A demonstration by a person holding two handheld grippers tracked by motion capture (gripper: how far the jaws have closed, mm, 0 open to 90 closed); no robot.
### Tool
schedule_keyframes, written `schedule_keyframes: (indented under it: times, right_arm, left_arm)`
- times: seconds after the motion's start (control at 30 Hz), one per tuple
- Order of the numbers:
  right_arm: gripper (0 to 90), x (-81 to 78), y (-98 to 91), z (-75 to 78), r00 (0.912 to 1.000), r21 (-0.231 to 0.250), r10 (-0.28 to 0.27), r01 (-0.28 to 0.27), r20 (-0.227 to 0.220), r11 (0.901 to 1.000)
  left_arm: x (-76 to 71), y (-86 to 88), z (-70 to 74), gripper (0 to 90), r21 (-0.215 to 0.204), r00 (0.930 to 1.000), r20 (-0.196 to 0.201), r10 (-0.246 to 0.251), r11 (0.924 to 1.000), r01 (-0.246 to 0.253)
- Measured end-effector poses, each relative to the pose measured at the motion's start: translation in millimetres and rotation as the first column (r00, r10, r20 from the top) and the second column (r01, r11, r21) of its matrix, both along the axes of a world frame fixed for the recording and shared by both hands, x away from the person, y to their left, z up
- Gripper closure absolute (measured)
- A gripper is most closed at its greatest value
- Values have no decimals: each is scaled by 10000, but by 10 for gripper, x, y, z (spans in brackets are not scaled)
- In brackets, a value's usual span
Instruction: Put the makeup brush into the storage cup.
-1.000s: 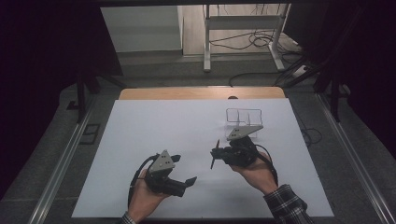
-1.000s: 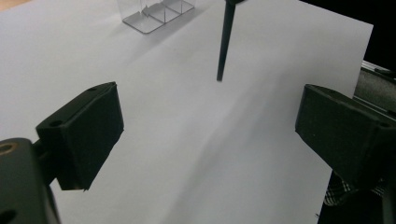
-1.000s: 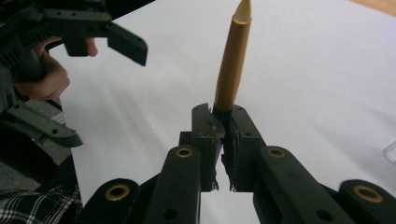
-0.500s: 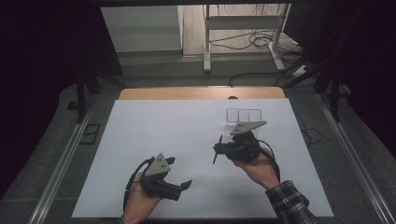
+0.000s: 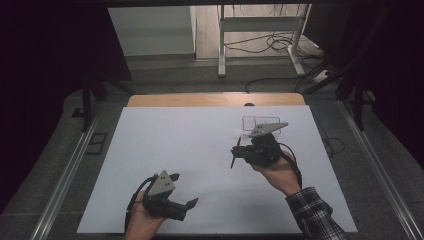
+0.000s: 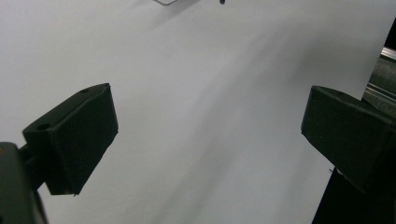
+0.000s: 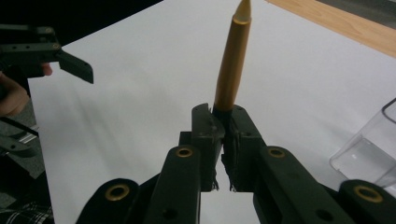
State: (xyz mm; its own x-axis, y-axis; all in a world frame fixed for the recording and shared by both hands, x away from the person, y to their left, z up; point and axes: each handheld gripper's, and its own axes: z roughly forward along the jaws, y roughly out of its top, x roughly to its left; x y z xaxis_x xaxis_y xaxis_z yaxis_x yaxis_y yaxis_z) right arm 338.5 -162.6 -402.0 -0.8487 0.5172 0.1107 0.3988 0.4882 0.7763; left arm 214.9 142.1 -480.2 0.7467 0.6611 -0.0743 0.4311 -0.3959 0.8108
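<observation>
**Pen in right gripper, clear box just behind it**

Right gripper [image 5: 239, 150] is clamped tight on a gold pen [image 7: 232, 60]; right gripper view shows both jaws pinching the pen's dark lower end, the body sticking out past the tips and tapering to a point. From above, the pen [image 5: 234, 156] reads as a thin dark stick at the gripper's left side, running near-far with a slight lean, held above the white sheet [image 5: 190, 145], not touching it as far as I can tell.

Key relation: the clear box [image 5: 260, 122] stands on the sheet just far-right of the right gripper, partly hidden by its grey plate. In the right gripper view, the box [image 7: 373, 149] sits at the right edge, off to the side of the pen's axis. So the pen points away from the box opening; dropping it in likely needs the hand to swing right and far and tip the pen downward over the rim. Right hand is much the nearer one.

Left gripper [image 5: 181, 192] sits at the near-left, well apart from pen and box. Its jaws stand wide apart with nothing between them, bare sheet under them. Likely idle for this step.
</observation>
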Motion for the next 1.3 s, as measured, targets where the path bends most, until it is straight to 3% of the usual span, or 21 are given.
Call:
schedule_keyframes:
  times: [0.5,0.87,1.3]
  right_arm:
    - [829,104,-63,97,9992,28,-346,346,206,9994]
    - [829,194,-98,146,9978,-21,-581,582,326,9983]
    - [829,330,-137,209,9951,-26,-856,858,499,9963]
  left_arm:
    - [-135,60,-68,25,204,9995,123,286,9994,-288]
    - [-208,85,-90,22,610,9991,272,327,9975,-343]
    - [-243,154,-85,22,586,9979,373,528,9968,-549]
